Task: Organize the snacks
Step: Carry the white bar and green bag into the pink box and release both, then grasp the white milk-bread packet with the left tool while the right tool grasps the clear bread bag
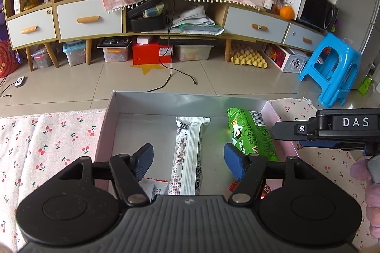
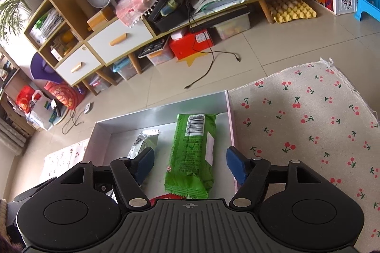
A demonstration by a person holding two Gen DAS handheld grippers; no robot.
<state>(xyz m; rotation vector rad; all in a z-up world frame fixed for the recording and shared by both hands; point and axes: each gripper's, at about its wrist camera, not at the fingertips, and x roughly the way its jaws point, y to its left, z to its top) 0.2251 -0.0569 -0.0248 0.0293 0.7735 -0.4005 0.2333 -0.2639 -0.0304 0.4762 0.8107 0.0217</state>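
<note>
Since both sets of fingers, left gripper [image 1: 187, 159] and right gripper [image 2: 188, 163], stand released, the white snack bar [image 1: 188, 153] and green snack pack [image 2: 193, 153] at its 3 o'clock in the box [image 1: 152, 100] look light, crinkly and slippery, best pinched mid-length across the width.

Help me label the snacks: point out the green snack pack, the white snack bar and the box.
green snack pack [image 2: 192, 153], right wrist view, middle of wrapper.
white snack bar [image 1: 187, 155], left wrist view, middle of wrapper.
box [image 1: 166, 100], left wrist view, far inner wall.
</note>
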